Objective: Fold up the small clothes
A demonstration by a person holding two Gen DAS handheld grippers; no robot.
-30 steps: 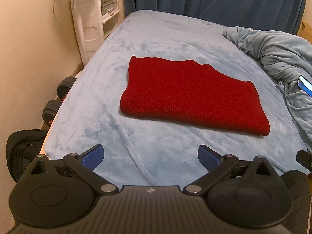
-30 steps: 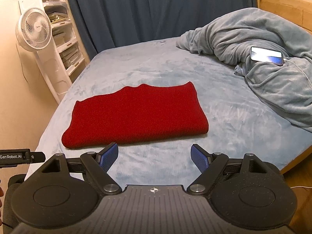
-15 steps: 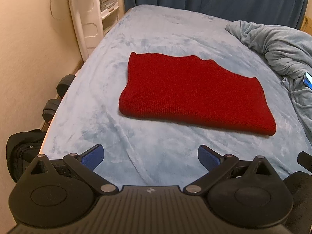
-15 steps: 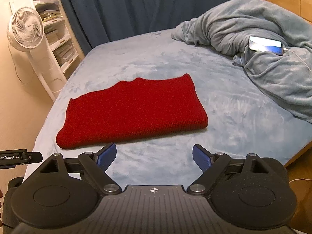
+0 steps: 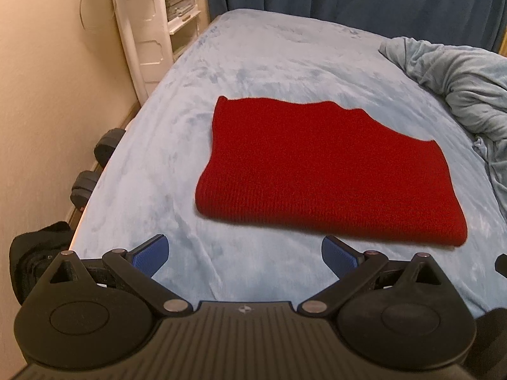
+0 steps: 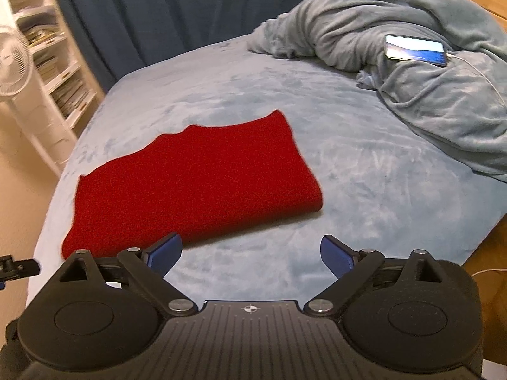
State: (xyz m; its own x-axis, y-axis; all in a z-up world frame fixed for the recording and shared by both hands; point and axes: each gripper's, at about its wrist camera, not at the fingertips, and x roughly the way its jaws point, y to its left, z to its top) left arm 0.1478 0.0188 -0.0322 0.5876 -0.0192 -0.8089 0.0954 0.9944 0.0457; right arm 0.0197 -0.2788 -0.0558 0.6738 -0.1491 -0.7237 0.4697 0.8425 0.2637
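Your left gripper [image 5: 245, 258] is spread wide, holding nothing. Your right gripper [image 6: 250, 251] is opening, empty, near the folded red cloth [image 6: 196, 183].

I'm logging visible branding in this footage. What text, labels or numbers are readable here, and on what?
None is readable.
Phone on the blanket: screen lit, no legible text.
Shelf contents: blurred.
Gripper bodies: only a small round emblem, no words.

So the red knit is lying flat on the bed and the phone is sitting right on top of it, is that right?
Not quite. The red knit does lie flat on the bed, but the phone sits on the crumpled blue blanket, well apart from it. The right wrist view shows this.
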